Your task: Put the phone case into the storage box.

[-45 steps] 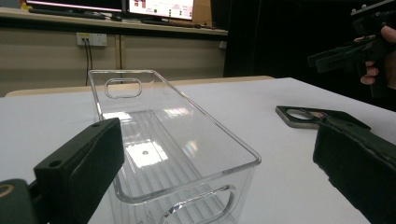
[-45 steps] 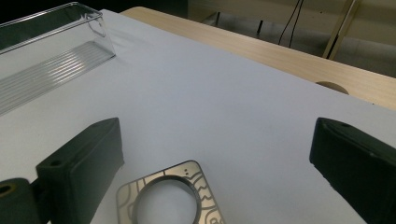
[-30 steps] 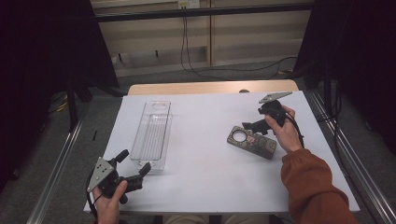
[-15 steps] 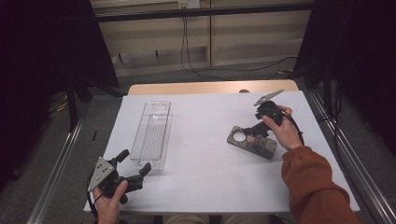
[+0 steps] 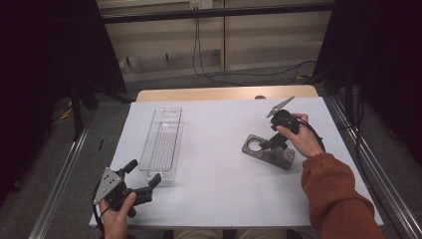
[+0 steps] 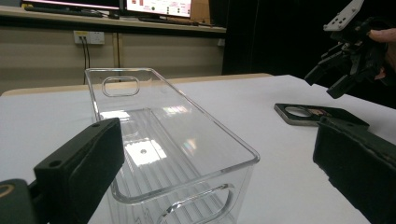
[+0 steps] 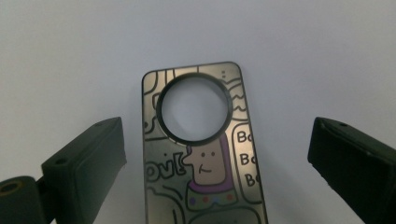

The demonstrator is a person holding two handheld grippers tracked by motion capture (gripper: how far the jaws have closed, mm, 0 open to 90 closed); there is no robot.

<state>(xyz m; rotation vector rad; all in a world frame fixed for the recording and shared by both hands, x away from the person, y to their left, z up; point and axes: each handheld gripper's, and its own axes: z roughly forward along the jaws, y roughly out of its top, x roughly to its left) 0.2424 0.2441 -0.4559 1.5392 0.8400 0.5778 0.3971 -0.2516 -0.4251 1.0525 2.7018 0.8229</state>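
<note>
Worktop: a white worktop (image 5: 224, 164) carries a clear plastic tray (image 5: 162, 143) on its left half and a flat grey plate (image 5: 268, 151) on its right half, the two well apart.

Left claw: you hold your left claw (image 5: 142, 180) low at the near left corner, just short of the tray's near end. Its jaws stand wide apart and grip nothing. In the left gripper view they frame the tray (image 6: 173, 144) from either side, without touching it.

Right claw: your right claw (image 5: 269, 144) hangs over the plate, tipped downward, your hand (image 5: 298, 139) wrapped around its body. Its jaws are spread, one on each side of the plate (image 7: 203, 149) in the right gripper view, and neither is seen touching it.

Tray: long, see-through, open on top, with a slot handle cut in each end wall. It lies lengthwise, running away from you, and holds nothing.

Plate: it lies flat on the worktop, angled across your right side. A round hole (image 7: 194, 108) pierces one end. Cartoon line drawings cover its face, among them a figure in a purple collar and some lettering.

Sleeve: a rust-orange sleeve (image 5: 338, 199) covers your right forearm.
</note>
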